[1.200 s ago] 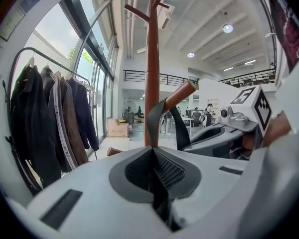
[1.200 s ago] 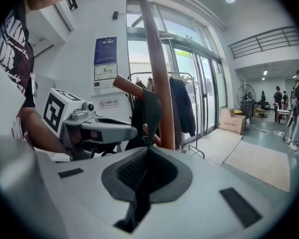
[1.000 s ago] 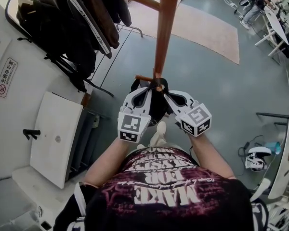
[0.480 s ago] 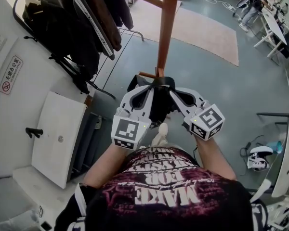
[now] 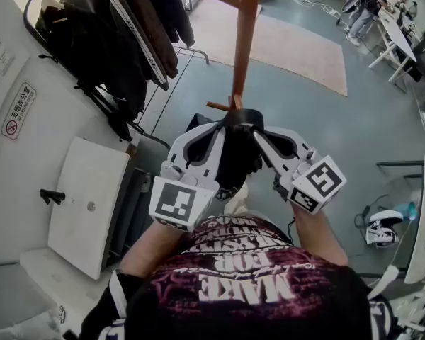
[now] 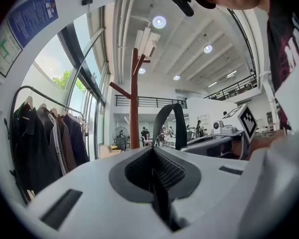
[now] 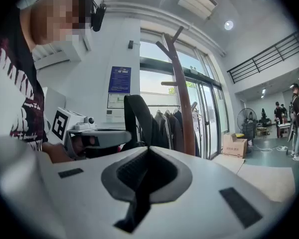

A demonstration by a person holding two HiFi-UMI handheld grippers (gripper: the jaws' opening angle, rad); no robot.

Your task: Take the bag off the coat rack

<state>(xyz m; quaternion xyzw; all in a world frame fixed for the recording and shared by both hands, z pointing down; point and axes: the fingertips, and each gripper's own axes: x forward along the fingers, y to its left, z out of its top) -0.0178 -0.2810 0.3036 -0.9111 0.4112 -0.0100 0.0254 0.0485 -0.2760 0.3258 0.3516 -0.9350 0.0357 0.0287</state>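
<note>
Left gripper [image 5: 221, 127] and right gripper [image 5: 261, 133] pinch the black fabric bag's [image 5: 234, 163] strap [image 6: 182, 126] tight for removal; next, it likely needs drawing clear of the brown wooden coat rack [image 5: 245, 41] ahead.

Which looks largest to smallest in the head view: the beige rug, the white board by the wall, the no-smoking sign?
1. Beige rug and white board: about alike in the picture, the board nearer the camera, so unranked.
2. No-smoking sign: clearly smallest.

your bag [image 5: 235, 163]: black | coat rack [image 5: 245, 41]: red-brown wood | your left gripper [image 5: 224, 122], right gripper [image 5: 252, 128]: white, black-and-white square markers | rug [image 5: 297, 44]: pale beige | floor [image 5: 319, 126]: grey-blue
</note>
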